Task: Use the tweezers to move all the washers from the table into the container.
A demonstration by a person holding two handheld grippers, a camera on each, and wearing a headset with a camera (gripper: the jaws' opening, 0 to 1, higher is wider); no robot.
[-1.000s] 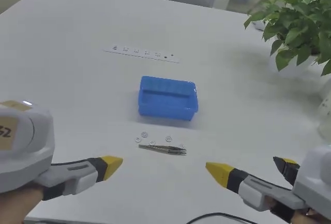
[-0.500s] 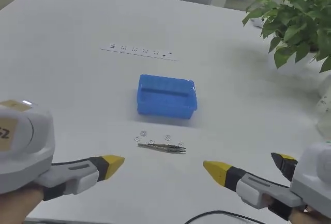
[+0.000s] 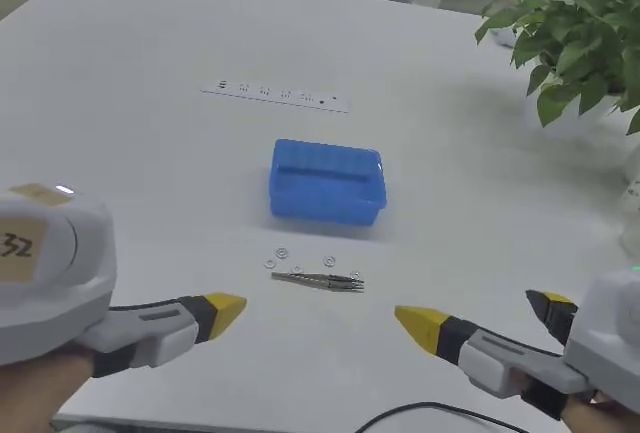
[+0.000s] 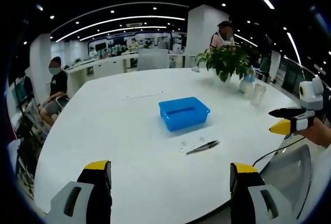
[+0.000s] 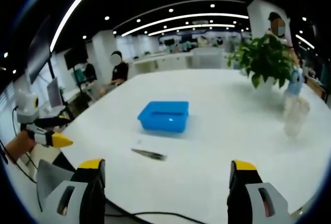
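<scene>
The tweezers [image 3: 318, 279] are seen lying flat on the white tabletop [image 3: 150, 173], untouched, just in front of the blue container [image 3: 325, 208]. A few small washers [image 3: 283, 251] are scattered beside them, mostly between the tweezers and the container's near wall, and some almost touch the tweezers. None can be made out inside the container, so the task is judged to be at its start.

The left tool [image 4: 170, 168] is held with its jaws wide apart and nothing between them. The right tool [image 3: 472, 309] is likewise spread and empty. Both are held low over the near edge of the tabletop, clear of the work.

The tweezers are placed ahead of both tools, about midway between them. Their long axis runs across the head view from left to right, only slightly skewed, and so lies crosswise to either tool's reach. Neither tool is clearly nearer. Which end carries the tips cannot be told. A pinch across the narrow width is judged to be needed first.
</scene>
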